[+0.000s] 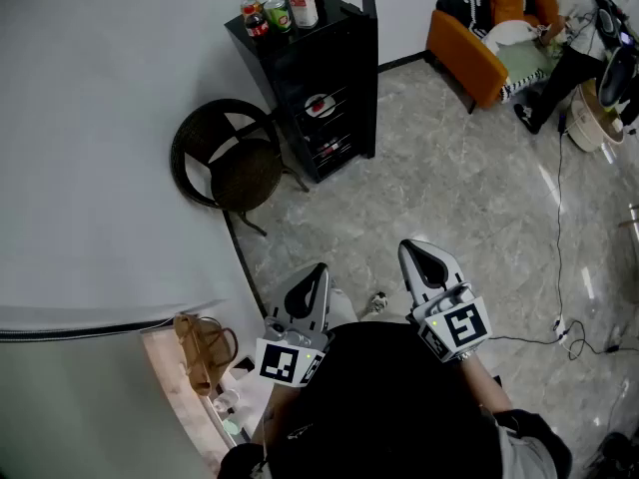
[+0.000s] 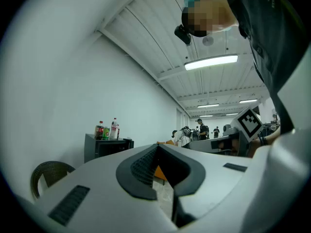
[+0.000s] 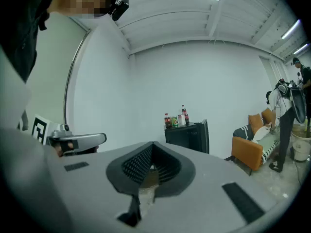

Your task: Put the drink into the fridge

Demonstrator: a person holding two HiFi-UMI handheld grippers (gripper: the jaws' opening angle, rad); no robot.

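Observation:
Several drinks [image 1: 280, 10], cans and bottles, stand on top of a small black fridge [image 1: 334, 78] against the far wall; shelves show through its front. Both gripper views show the same drinks [image 2: 107, 130] [image 3: 177, 119] and fridge [image 2: 104, 147] [image 3: 192, 136] far ahead. My left gripper [image 1: 318, 267] [image 2: 156, 147] and right gripper [image 1: 419, 250] [image 3: 152, 144] are held side by side close to the body, well short of the fridge. The jaws of both are shut, and neither holds anything.
A dark wicker chair [image 1: 228, 163] stands left of the fridge. An orange sofa [image 1: 479, 48] and a person [image 1: 574, 38] are at the far right. Cables [image 1: 559, 267] run across the marble floor at right. A brown bag [image 1: 203, 352] sits at lower left.

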